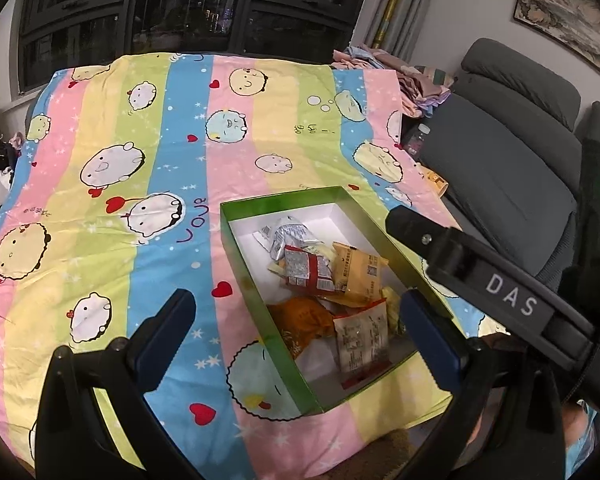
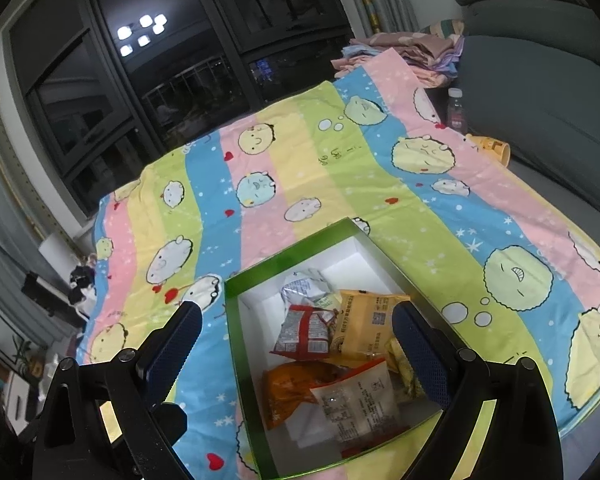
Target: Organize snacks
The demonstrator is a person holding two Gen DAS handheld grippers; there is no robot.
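A green box (image 1: 284, 197) (image 2: 292, 254) with a white inside lies on the striped cartoon sheet (image 1: 140, 152). Several snack packets are in it: a yellow one (image 2: 364, 324), a red-and-white one (image 2: 308, 332), a silver one (image 2: 304, 286), an orange one (image 2: 296, 388) and a white one with red edges (image 2: 356, 404). My left gripper (image 1: 300, 320) hovers open above the box's near half, nothing between its pads. My right gripper (image 2: 300, 332) is likewise open over the box and empty. Its black fingers (image 1: 412, 228) reach in from the right in the left wrist view.
A grey sofa (image 2: 540, 92) runs along the right edge of the sheet. A small bottle (image 2: 456, 112) and a yellow cup (image 2: 496, 150) stand between them. Folded clothes (image 2: 412, 56) are piled at the far right corner. Dark windows lie behind.
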